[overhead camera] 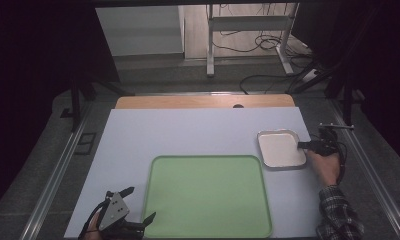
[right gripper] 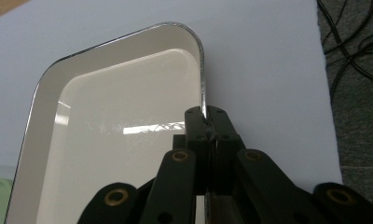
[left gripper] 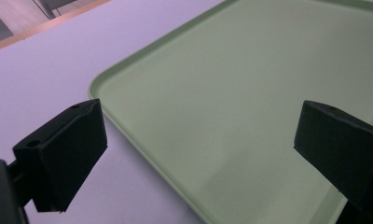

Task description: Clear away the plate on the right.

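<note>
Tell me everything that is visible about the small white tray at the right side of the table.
The small white tray is a shallow rectangle with rounded corners, a glossy cream-white inside and a thin rim that looks like metal. It is empty and reflects the ceiling lights. It sits on the pale sheet covering the table, beside the far right corner of the green tray, seemingly not touching it. The right gripper is shut on its right rim, one jaw inside the tray and one outside.

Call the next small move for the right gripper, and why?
Probably lift the white tray slightly and carry it toward the green tray. The right gripper is shut on its rim, the tray sits flat on the mat, and the left gripper hangs open.
</note>
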Demonstrator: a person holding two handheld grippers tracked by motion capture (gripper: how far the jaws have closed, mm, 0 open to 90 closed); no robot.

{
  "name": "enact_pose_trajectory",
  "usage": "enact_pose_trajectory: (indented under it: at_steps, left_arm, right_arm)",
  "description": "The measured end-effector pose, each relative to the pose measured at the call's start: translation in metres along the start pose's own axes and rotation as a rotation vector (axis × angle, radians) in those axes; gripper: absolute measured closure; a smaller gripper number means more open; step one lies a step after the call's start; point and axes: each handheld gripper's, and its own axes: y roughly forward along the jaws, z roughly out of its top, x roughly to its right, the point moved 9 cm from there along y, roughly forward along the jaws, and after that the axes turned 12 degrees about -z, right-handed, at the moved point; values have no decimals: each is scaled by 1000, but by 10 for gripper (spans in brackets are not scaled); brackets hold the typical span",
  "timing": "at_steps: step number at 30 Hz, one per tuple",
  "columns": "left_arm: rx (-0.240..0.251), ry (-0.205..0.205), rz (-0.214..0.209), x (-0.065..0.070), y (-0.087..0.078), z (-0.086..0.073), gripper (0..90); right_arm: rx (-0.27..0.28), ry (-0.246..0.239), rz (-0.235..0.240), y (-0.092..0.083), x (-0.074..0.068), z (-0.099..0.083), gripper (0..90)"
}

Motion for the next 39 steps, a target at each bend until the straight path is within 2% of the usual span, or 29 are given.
enact_pose_trajectory:
  at_steps: [2, 4, 22, 27, 33, 38, 39]
  left_arm:
    - [7, -8, -1, 0, 0, 0, 23]
    - [10, -11, -2, -1, -1, 0, 22]
    - [23, -19, -5, -1, -2, 1, 22]
    - [24, -19, -6, -1, -2, 1, 22]
    - [24, -17, -6, -1, -2, 1, 22]
    - [24, -18, -7, -1, -2, 1, 22]
    - [24, -18, -7, -1, -2, 1, 22]
  right_arm:
    - [15, 23, 24, -3, 0, 1, 889]
    - [19, 25, 38, -6, -1, 1, 889]
    - [25, -18, 93, -22, -25, -9, 889]
    - [24, -20, 110, -26, -35, -13, 888]
    - [17, -53, 133, -27, -53, -20, 889]
    - [11, -91, 167, -27, -74, -26, 889]
    - [11, -91, 167, -27, -74, -26, 889]
